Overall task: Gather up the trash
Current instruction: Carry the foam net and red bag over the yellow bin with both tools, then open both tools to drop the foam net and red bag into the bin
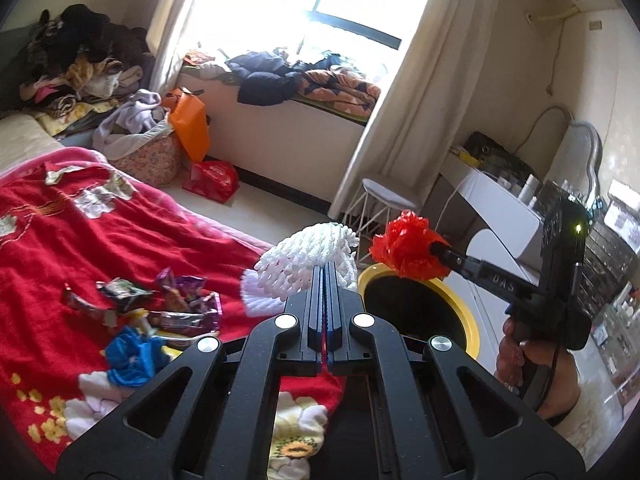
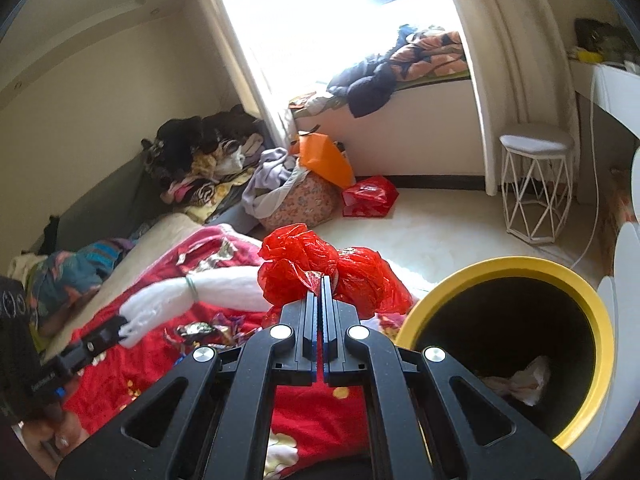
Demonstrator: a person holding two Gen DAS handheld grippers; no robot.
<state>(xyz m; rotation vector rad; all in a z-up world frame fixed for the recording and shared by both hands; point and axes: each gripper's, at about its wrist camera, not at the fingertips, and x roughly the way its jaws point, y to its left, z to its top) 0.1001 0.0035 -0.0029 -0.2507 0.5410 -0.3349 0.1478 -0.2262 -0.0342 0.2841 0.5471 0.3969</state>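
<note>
My left gripper (image 1: 325, 269) is shut on a white foam net sleeve (image 1: 304, 256), held above the edge of the red blanket (image 1: 80, 248). My right gripper (image 2: 322, 280) is shut on a crumpled red plastic bag (image 2: 316, 268). From the left wrist, the red bag (image 1: 402, 250) hangs over the far rim of the yellow-rimmed black bin (image 1: 472, 312). The right wrist view has the bin (image 2: 500, 265) to the right of the bag, with crumpled paper (image 2: 520, 380) inside. The left gripper (image 2: 120, 330) and its white net (image 2: 188, 292) appear there at left. Several wrappers (image 1: 180, 304) and a blue plastic scrap (image 1: 132, 360) lie on the blanket.
A white wire stool (image 2: 536, 184) stands by the curtain, with a white dresser (image 1: 500, 200) to its right. On the floor lie a red bag (image 2: 368, 196), an orange bag (image 2: 324, 160) and a floral basket of clothes (image 2: 296, 200). Clothes are piled by the wall (image 1: 80, 60).
</note>
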